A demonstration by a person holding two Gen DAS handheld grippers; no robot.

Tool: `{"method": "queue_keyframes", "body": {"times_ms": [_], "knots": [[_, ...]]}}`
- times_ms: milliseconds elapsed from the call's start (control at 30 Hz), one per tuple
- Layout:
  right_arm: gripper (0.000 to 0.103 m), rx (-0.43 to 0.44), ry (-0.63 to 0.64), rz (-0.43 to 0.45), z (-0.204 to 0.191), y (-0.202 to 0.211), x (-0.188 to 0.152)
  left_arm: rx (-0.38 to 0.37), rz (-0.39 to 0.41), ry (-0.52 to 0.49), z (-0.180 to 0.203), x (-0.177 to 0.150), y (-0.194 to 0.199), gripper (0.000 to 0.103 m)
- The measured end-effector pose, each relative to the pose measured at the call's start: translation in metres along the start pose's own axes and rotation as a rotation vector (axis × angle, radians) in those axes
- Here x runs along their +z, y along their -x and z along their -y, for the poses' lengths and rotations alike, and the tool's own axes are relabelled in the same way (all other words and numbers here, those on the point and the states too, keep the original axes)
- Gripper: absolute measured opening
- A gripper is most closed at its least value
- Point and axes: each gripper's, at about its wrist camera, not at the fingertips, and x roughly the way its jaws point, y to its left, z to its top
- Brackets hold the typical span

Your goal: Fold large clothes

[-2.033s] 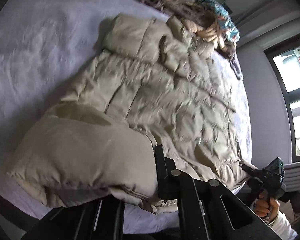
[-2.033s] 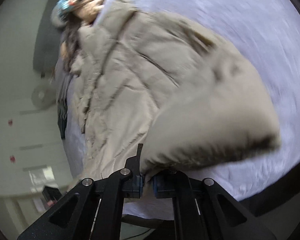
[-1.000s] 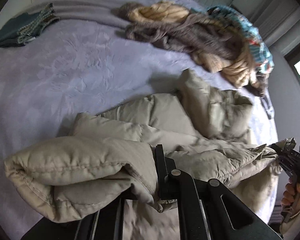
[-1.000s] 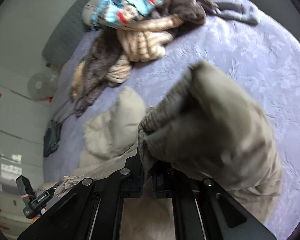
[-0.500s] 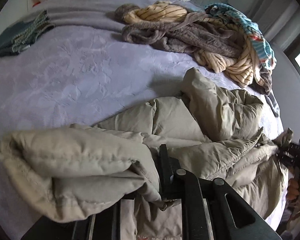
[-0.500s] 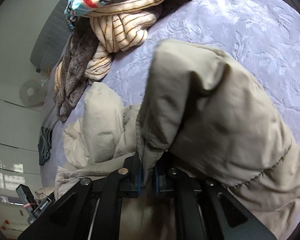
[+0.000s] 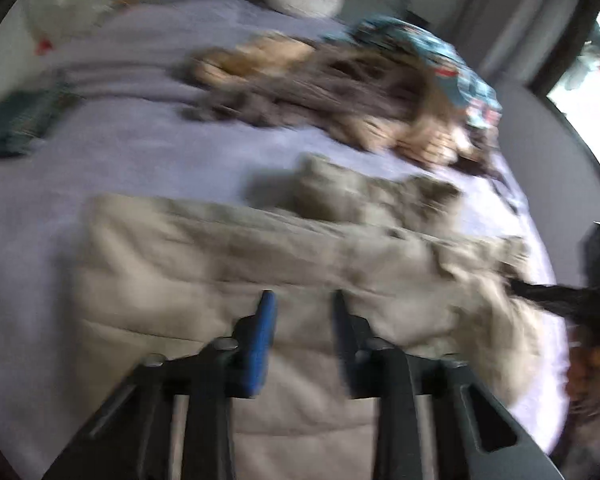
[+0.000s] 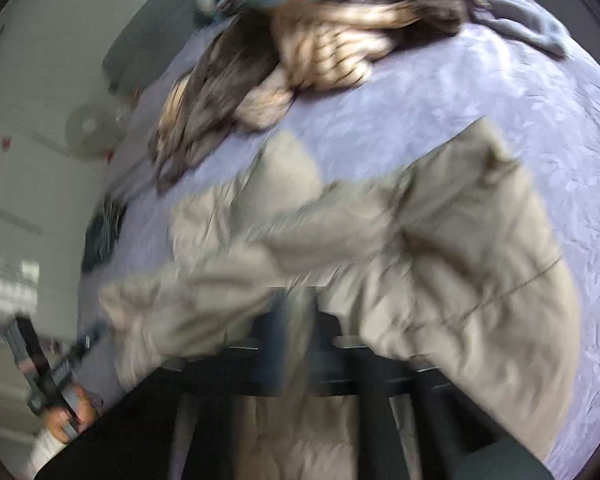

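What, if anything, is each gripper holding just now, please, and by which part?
The left gripper, jaws opening, holds nothing; the shut right gripper seems to pinch the beige jacket by its edge.

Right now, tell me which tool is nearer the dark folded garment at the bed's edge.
Left. The left tool, jaws opening and empty, is on the side where the dark folded garment lies; the right tool is across the beige jacket from it.

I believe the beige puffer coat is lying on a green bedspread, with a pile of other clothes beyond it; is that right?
Not quite: the bedspread is pale lilac, not green, as the left wrist view shows. The rest holds: the beige puffer coat lies on it, with the pile of other clothes beyond.
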Motion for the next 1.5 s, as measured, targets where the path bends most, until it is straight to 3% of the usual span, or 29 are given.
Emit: {"method": "queue_keyframes", "body": {"times_ms": [100,200,267,433,533,667,733,800,1000,1267,1500], "knots": [[0.005,-0.007,0.089,-0.03,-0.02,-0.029,-0.01,0.014,-0.001,-0.079,0.033,-0.008,-0.032,0.028],[0.005,-0.037,0.117,-0.042,-0.025,-0.063,-0.012,0.05,-0.024,-0.085,0.046,-0.01,-0.07,0.028],[0.0,-0.066,0.12,-0.032,-0.02,-0.082,-0.011,0.094,-0.011,-0.08,0.043,-0.008,-0.09,0.028],[0.0,-0.054,0.101,-0.036,-0.006,-0.104,0.006,0.107,-0.028,-0.031,0.025,0.009,-0.121,0.028],[0.0,-0.057,0.103,-0.034,-0.001,-0.093,0.019,0.103,-0.02,-0.012,0.011,0.019,-0.112,0.028],[0.0,-0.175,0.117,0.036,0.025,-0.054,0.035,0.241,0.041,-0.024,-0.027,0.031,-0.082,0.028],[0.0,-0.294,0.096,0.075,0.048,-0.034,0.045,0.314,0.057,-0.022,-0.05,0.032,-0.07,0.028],[0.0,-0.357,0.061,0.097,0.075,-0.018,0.05,0.377,0.056,0.009,-0.079,0.031,-0.066,0.028],[0.0,-0.356,-0.064,0.085,0.123,-0.034,0.053,0.395,0.039,0.097,-0.11,0.031,-0.095,0.028],[0.0,-0.411,-0.046,0.095,0.123,-0.058,0.065,0.402,0.046,0.108,-0.111,0.038,-0.114,0.028],[0.004,-0.484,-0.012,0.12,0.093,-0.036,0.057,0.438,0.03,0.118,-0.101,0.038,-0.083,0.028]]}}
